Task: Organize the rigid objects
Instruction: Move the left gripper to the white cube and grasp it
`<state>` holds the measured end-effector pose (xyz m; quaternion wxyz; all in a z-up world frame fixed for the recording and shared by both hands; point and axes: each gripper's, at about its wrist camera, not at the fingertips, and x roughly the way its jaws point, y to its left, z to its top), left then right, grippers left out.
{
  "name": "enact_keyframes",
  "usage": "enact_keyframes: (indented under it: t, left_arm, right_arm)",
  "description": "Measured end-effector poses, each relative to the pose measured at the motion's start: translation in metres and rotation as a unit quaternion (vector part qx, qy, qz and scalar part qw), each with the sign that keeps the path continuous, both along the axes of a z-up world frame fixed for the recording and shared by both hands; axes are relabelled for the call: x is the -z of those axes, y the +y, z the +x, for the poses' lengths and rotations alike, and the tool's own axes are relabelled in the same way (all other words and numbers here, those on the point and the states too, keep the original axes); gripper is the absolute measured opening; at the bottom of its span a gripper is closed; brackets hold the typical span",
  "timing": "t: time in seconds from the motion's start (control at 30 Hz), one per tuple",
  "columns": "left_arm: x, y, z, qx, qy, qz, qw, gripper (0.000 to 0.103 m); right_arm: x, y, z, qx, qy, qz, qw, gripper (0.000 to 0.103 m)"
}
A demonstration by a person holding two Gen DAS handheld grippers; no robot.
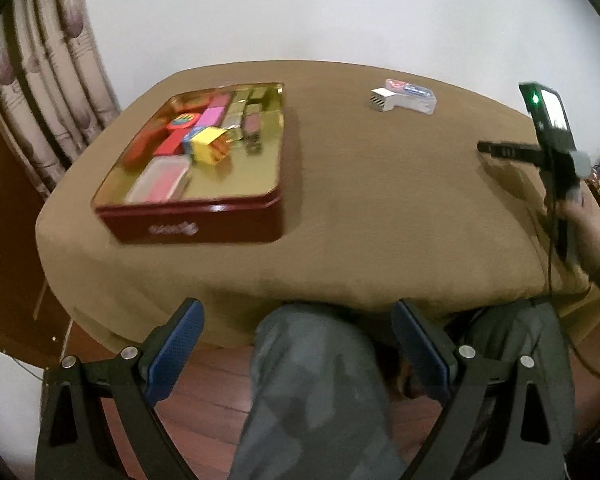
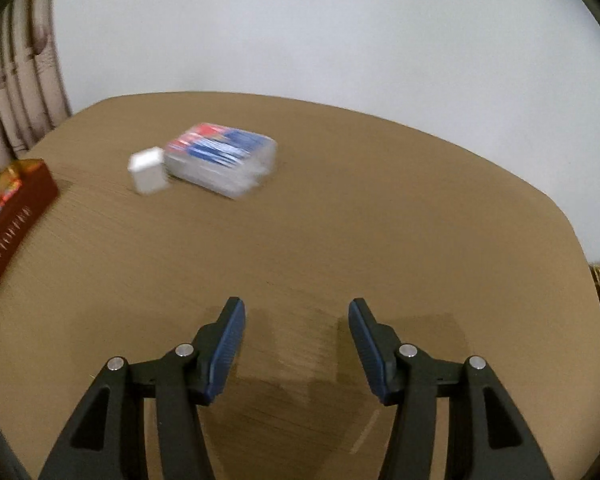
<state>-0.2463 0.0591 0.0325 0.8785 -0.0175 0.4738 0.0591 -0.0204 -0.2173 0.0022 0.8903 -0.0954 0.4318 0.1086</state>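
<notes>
Now we have most of the small things already lying in the red tin (image 1: 192, 228) on the left side of the table (image 1: 360, 220), its gold inside crowded with coloured boxes. Two things are not in it: a small white block (image 2: 147, 171) and a clear plastic case (image 2: 224, 164) with red and blue print, lying touching or just beside each other at the far side of the table, right of the tin and well apart from it.

Our right gripper (image 2: 296, 344) hangs over the near middle of the table, tilted down, its jaws partly apart with nothing between them but bare tabletop. From it both leftover things lie ahead and to the left, the white block further left, the case closer to our line. The case's long side runs from far left to near right across the right wrist view, so we judge the jaws would want to straddle its short width, which may call for a turn of the wrist.

Our left gripper (image 1: 298, 356) sits off the near edge of the table, above the person's knee, jaws wide apart and empty. It is nearer the tin than the two stray things, so we judge the right hand the better placed for the pick. The right wrist view is smeared, so we cannot read the print on the case.
</notes>
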Motion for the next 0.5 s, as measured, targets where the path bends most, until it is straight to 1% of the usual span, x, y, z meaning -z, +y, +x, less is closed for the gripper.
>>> enact_keyframes:
  t: [0.07, 0.1, 0.17, 0.27, 0.5]
  left_arm:
    - [-0.002, -0.011, 0.009, 0.009, 0.000, 0.010, 0.9999, 0.093]
    - [-0.004, -0.018, 0.014, 0.016, -0.002, 0.021, 0.9997, 0.093]
    - [-0.006, -0.028, 0.022, 0.022, -0.004, 0.038, 0.9990, 0.093]
    - [-0.007, -0.043, 0.035, 0.035, -0.004, 0.053, 0.9979, 0.093]
    - [-0.004, -0.074, 0.067, 0.057, 0.009, 0.071, 0.9958, 0.094]
  right_arm:
    - [0.009, -0.012, 0.000, 0.004, 0.007, 0.011, 1.000, 0.055]
    - [0.009, -0.018, 0.001, 0.005, 0.010, 0.032, 0.999, 0.056]
    - [0.006, -0.029, 0.003, 0.016, 0.005, 0.065, 0.998, 0.066]
    - [0.011, -0.037, 0.005, 0.020, 0.013, 0.093, 0.995, 0.066]
    - [0.010, -0.043, 0.006, 0.010, 0.011, 0.125, 0.992, 0.066]
